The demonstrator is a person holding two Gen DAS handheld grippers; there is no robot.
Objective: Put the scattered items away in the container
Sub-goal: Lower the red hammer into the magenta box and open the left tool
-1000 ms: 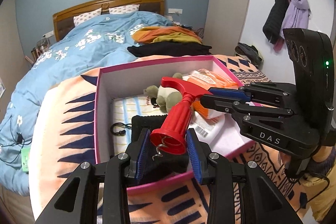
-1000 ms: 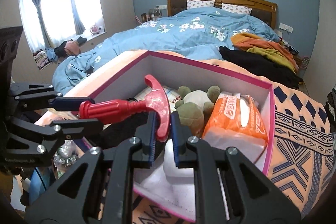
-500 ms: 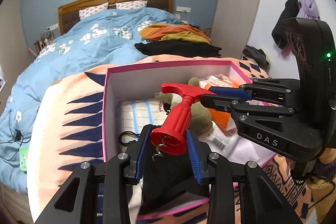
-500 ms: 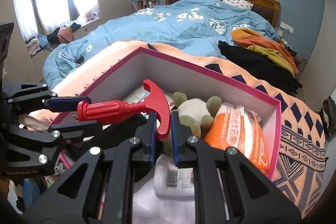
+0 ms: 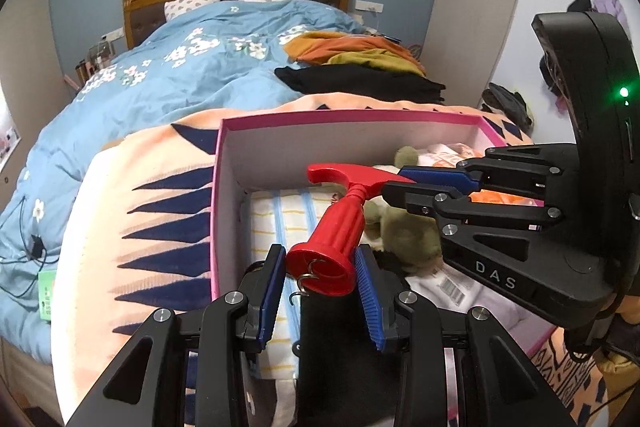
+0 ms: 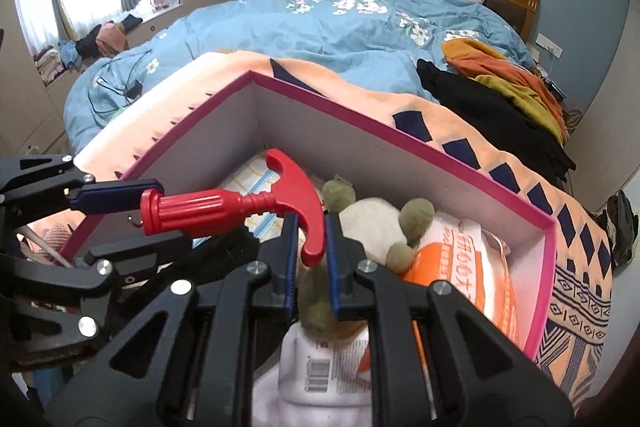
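A red corkscrew (image 5: 340,223) with a T-handle is held by both grippers above the inside of the pink-rimmed box (image 5: 280,116). My left gripper (image 5: 320,275) is shut on its round base end, where the metal screw tip shows. My right gripper (image 6: 310,247) is shut on one arm of the T-handle (image 6: 304,203). The box (image 6: 400,143) holds a green and cream plush toy (image 6: 372,219), an orange packet (image 6: 460,267), a striped cloth (image 5: 280,219), a black item and a white labelled pack (image 6: 320,363).
The box rests on a peach blanket with navy triangles (image 5: 140,219) at the foot of a bed with a blue floral duvet (image 5: 192,67). Folded black, orange and mustard clothes (image 5: 360,63) lie behind the box. A cable lies on the duvet at left (image 5: 28,251).
Both grippers have carried the corkscrew forward and down over the box, so the box interior now fills more of both views. The grip on the corkscrew is unchanged.
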